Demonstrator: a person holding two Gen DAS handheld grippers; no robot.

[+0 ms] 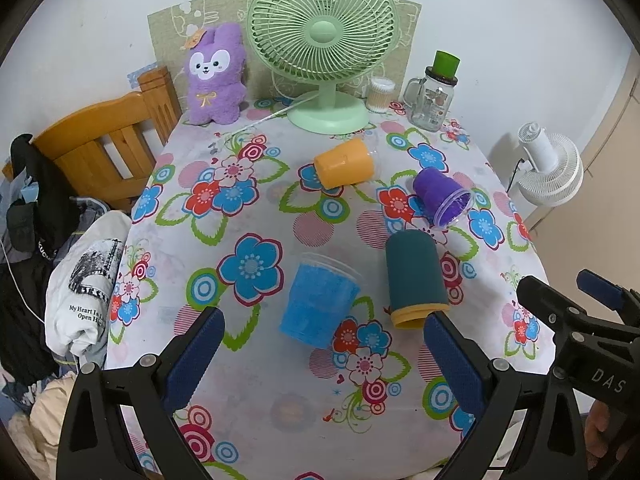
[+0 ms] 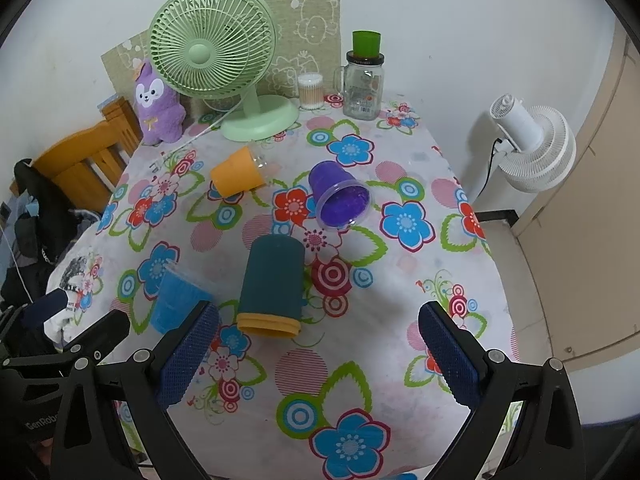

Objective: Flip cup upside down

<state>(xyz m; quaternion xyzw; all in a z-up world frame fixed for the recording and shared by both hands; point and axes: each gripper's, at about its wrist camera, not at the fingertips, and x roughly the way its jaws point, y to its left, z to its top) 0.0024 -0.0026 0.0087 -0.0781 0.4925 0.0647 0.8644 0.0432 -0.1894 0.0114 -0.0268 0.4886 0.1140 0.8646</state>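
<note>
Several cups lie on their sides on the flowered tablecloth (image 1: 248,380). A blue cup (image 1: 320,300) lies just beyond my open, empty left gripper (image 1: 320,348); it also shows in the right wrist view (image 2: 176,300). A dark teal cup with a yellow rim (image 1: 414,278) (image 2: 272,286) lies beside it, mouth toward me, ahead and left of my open, empty right gripper (image 2: 320,348). A purple cup (image 1: 440,196) (image 2: 340,196) and an orange cup (image 1: 346,164) (image 2: 238,172) lie further back. The right gripper (image 1: 560,292) shows at the left view's right edge.
At the back stand a green fan (image 1: 324,52) (image 2: 216,60), a purple plush (image 1: 216,76), a cotton swab jar (image 1: 380,94) and a glass mug jar with a green cup on top (image 1: 432,96). A wooden chair (image 1: 104,144) with clothes stands left, a white fan (image 2: 532,148) right.
</note>
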